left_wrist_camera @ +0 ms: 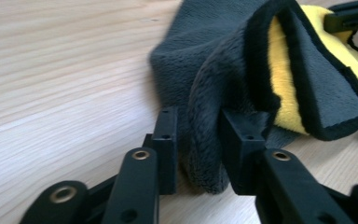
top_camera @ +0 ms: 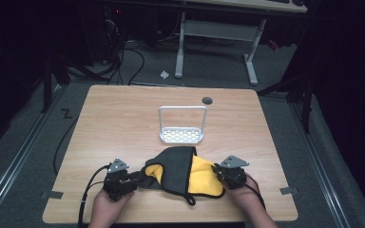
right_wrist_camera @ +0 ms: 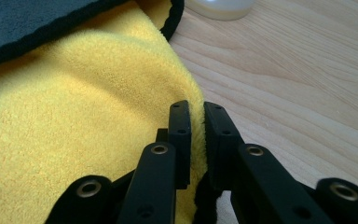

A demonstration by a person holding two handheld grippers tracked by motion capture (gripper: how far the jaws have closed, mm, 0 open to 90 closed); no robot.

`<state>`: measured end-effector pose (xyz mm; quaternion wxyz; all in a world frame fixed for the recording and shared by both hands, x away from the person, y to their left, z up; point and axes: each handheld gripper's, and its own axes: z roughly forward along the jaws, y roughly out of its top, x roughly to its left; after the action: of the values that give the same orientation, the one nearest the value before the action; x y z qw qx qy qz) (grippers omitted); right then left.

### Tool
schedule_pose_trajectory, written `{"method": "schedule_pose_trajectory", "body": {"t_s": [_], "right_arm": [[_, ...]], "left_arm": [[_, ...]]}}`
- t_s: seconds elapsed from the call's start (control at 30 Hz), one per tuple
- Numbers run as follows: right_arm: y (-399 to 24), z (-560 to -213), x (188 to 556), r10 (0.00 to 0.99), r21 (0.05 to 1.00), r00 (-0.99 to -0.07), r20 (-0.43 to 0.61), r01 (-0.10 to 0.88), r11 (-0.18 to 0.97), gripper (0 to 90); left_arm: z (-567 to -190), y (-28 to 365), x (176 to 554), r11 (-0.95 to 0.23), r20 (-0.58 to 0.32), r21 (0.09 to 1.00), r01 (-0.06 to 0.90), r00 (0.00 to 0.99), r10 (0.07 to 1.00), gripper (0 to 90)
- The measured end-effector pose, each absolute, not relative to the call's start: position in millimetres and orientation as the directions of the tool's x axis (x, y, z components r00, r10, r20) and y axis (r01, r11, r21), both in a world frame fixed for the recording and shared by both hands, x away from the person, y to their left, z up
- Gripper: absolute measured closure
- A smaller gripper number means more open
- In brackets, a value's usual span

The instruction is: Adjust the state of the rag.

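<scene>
Fleece, grey on one side and yellow on the other, black-bound at the hem: your cloth [top_camera: 183, 172] lies bunched at the near edge of the table [top_camera: 123, 114], just in front of the white rack [top_camera: 182, 125]. High view: left gripper [top_camera: 134, 179] and right gripper [top_camera: 217, 172] sit at its opposite ends.

Left gripper view: jaws parted around a thick grey fold; pads look slack against it, so you have no firm hold there.

Right gripper view: jaws nearly together, pinching the yellow edge beside the binding.

Expect it light, limp, compressible and prone to sagging. Take it by the bound hem, near corners.
</scene>
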<state>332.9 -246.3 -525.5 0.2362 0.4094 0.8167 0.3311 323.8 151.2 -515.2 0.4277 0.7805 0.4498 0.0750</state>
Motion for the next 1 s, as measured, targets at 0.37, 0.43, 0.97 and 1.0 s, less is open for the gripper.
{"method": "schedule_pose_trajectory", "body": {"t_s": [0.37,0.43,0.97,1.0], "right_arm": [[-254,-526,338,0.843,0.736,-0.524,-0.116,0.525,0.428,80.8],[-256,-526,340,0.846,0.736,-0.522,-0.109,0.53,0.421,79.8],[-254,-527,340,0.846,0.736,-0.522,-0.111,0.529,0.423,77.0],[-254,-527,340,0.846,0.736,-0.522,-0.11,0.53,0.422,76.8]], "left_arm": [[-506,201,318,-0.122,-0.255,0.749,0.651,0.453,0.854,63.1],[-503,204,318,-0.101,-0.268,0.76,0.642,0.452,0.851,63.0],[-485,106,312,-0.259,-0.252,0.815,0.518,0.72,0.646,55.0],[-490,96,312,-0.285,-0.249,0.806,0.519,0.733,0.632,54.4]]}}
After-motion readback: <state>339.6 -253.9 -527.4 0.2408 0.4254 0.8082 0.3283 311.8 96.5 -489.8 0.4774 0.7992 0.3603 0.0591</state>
